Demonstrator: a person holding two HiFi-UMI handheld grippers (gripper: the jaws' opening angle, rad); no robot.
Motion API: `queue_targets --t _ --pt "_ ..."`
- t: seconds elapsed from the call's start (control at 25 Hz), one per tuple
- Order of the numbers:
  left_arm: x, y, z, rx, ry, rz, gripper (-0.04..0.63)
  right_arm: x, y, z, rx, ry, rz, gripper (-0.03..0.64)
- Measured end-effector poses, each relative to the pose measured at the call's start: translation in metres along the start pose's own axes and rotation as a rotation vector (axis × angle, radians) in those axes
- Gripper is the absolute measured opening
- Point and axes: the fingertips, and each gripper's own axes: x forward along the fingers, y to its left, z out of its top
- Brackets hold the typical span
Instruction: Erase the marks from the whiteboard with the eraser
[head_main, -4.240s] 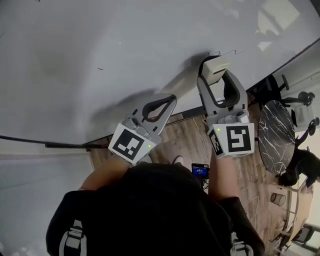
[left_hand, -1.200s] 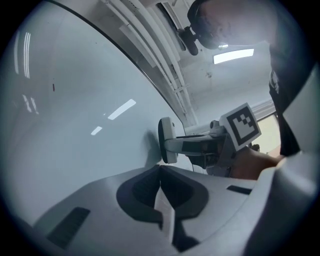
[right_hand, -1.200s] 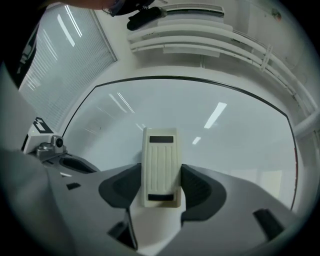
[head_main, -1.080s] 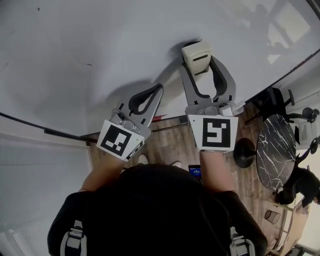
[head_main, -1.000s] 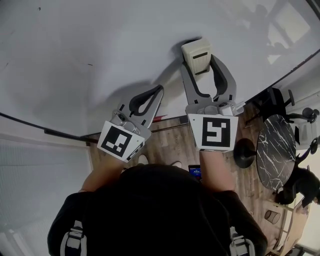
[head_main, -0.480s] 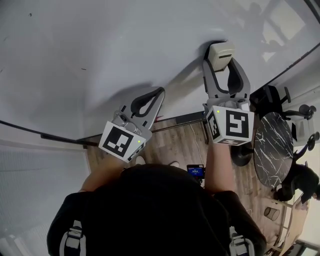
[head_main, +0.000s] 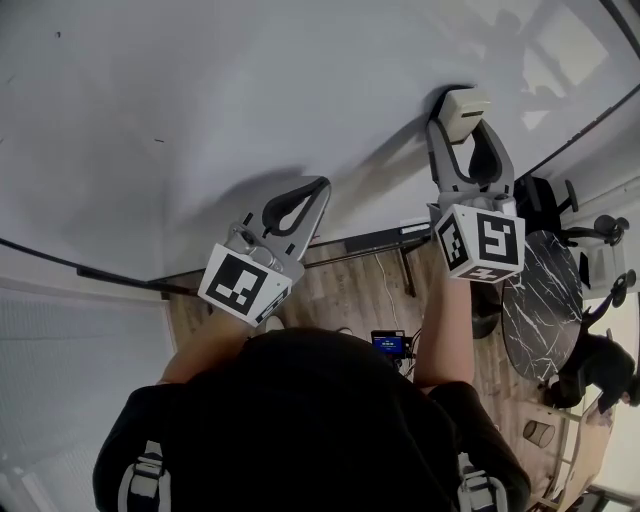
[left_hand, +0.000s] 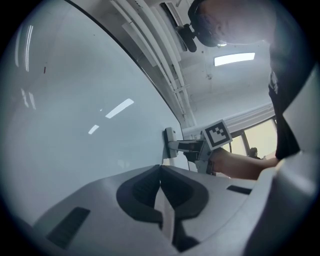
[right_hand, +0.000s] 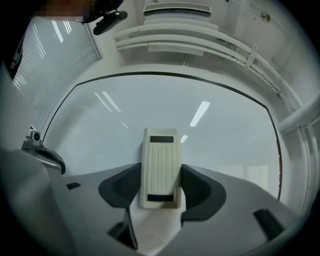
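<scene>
The whiteboard (head_main: 200, 100) fills the upper head view; a small dark mark (head_main: 158, 140) and a dot (head_main: 57, 35) show on its left part. My right gripper (head_main: 466, 128) is shut on the cream eraser (head_main: 466, 108), which is pressed flat on the board near its right edge. In the right gripper view the ribbed eraser (right_hand: 160, 167) sits between the dark pads (right_hand: 197, 192) against the board (right_hand: 210, 130). My left gripper (head_main: 300, 205) is shut and empty, hovering near the board's lower part. The left gripper view shows the closed tips (left_hand: 160, 172) and the eraser (left_hand: 167, 142) beyond.
The board's dark lower edge (head_main: 90, 272) runs beneath the grippers. Below lies wood flooring with a round marbled table (head_main: 540, 305), office chairs (head_main: 600, 215) and a small lit screen (head_main: 388, 343). Window blinds (right_hand: 55, 55) stand left of the board.
My right gripper has slid the eraser rightward and up across the board, from near its middle toward the right edge. The left gripper has hardly moved.
</scene>
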Motion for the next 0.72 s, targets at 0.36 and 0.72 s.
queue_targets --t 0.36,0.72 --pt "0.003 -0.001 -0.002 -0.002 0.007 0.016 0.005 -0.005 -0.062 -0.014 0.072 0.006 -0.065 0.246" --pt "0.004 -0.003 -0.012 -0.018 0.031 0.012 0.005 -0.011 -0.106 -0.039 0.084 0.057 -0.138 0.247"
